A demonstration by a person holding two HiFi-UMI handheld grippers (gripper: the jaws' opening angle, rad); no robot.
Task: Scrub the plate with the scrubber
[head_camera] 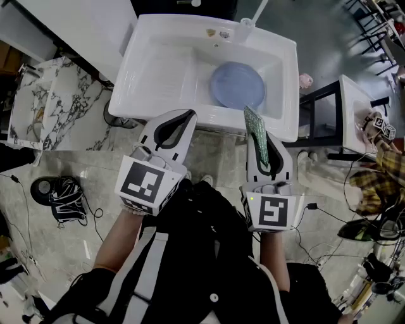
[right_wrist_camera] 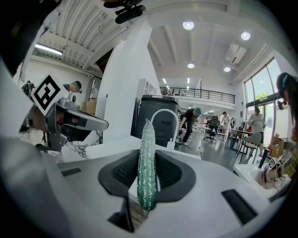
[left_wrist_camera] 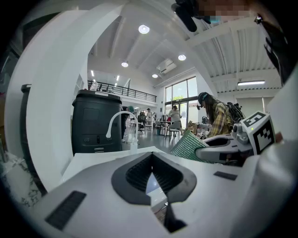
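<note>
A pale blue plate (head_camera: 237,85) lies flat in the white sink (head_camera: 152,63), right of its middle. My right gripper (head_camera: 261,147) is shut on a green glittery scrubber (head_camera: 255,131), which stands on edge between its jaws (right_wrist_camera: 147,165) and reaches toward the sink's near rim. My left gripper (head_camera: 179,121) is shut with nothing in it; its tips hang over the sink's near rim, left of the plate. In the left gripper view the scrubber (left_wrist_camera: 188,145) and the right gripper show at the right.
A white faucet (head_camera: 252,18) rises at the sink's back edge. A marble-patterned counter (head_camera: 44,101) stands to the left, a black-framed stand with a white top (head_camera: 345,101) to the right. Cables and a black object (head_camera: 57,193) lie on the floor. People stand in the hall behind.
</note>
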